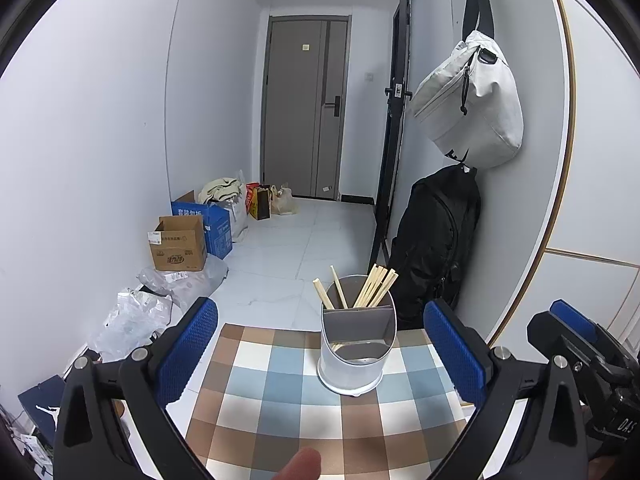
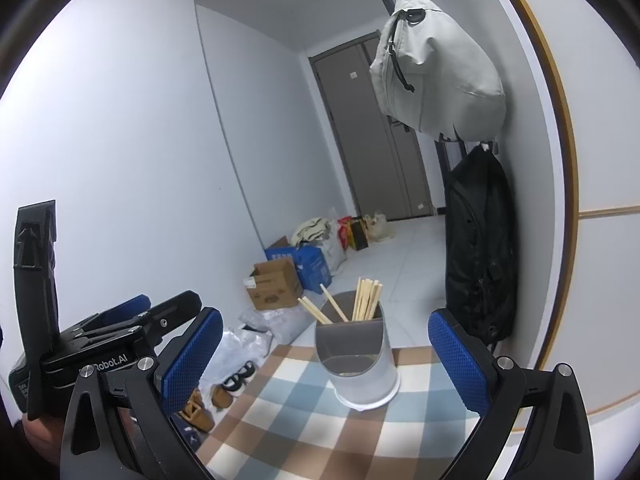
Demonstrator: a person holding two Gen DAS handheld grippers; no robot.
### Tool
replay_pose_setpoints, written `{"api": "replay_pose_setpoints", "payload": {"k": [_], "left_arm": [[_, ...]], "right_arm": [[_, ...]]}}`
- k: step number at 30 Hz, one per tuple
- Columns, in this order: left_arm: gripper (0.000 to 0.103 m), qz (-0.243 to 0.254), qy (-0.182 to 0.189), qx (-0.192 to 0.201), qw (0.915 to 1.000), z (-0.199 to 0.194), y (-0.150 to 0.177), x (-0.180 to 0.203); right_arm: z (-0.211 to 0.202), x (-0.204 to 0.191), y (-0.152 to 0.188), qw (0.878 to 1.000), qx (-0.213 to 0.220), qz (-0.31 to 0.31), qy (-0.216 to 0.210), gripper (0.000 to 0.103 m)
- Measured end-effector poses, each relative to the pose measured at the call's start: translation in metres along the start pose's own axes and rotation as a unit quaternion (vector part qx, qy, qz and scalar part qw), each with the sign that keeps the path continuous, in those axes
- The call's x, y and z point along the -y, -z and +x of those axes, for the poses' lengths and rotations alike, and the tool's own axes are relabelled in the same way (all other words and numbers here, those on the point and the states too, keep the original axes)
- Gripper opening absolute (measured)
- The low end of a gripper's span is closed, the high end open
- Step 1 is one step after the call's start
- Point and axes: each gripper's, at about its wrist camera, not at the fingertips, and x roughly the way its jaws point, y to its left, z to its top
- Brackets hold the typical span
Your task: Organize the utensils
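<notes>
A white utensil holder (image 1: 356,344) stands upright on the checkered desk (image 1: 280,408), chopsticks (image 1: 374,286) leaning in its rear compartment. Both the left claw (image 1: 320,356) and right claw (image 2: 326,364) hover spread wide and empty, likely because nothing loose remains to sort.

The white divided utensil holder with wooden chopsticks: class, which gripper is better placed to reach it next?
Marginally the left gripper: the white divided utensil holder sits nearer centre between its open fingers. The right gripper, also open, faces it similarly.

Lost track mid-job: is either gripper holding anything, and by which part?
Nothing is held. Left gripper and right gripper are open; wooden chopsticks stand in the white holder.
</notes>
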Motion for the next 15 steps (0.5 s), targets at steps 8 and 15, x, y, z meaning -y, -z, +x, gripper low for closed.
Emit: {"api": "replay_pose_setpoints", "payload": {"k": [8, 15], "left_arm": [[0.100, -0.007, 0.000, -0.007, 1.0000, 0.0021, -0.0004, 0.0002], [0.100, -0.011, 0.004, -0.005, 0.9999, 0.0028, 0.0015, -0.0014]], "right_arm": [[0.0000, 0.0004, -0.0006, 1.000, 0.001, 0.003, -0.001, 0.103], [0.0009, 0.0021, -0.0005, 1.000, -0.002, 0.006, -0.001, 0.103]]}}
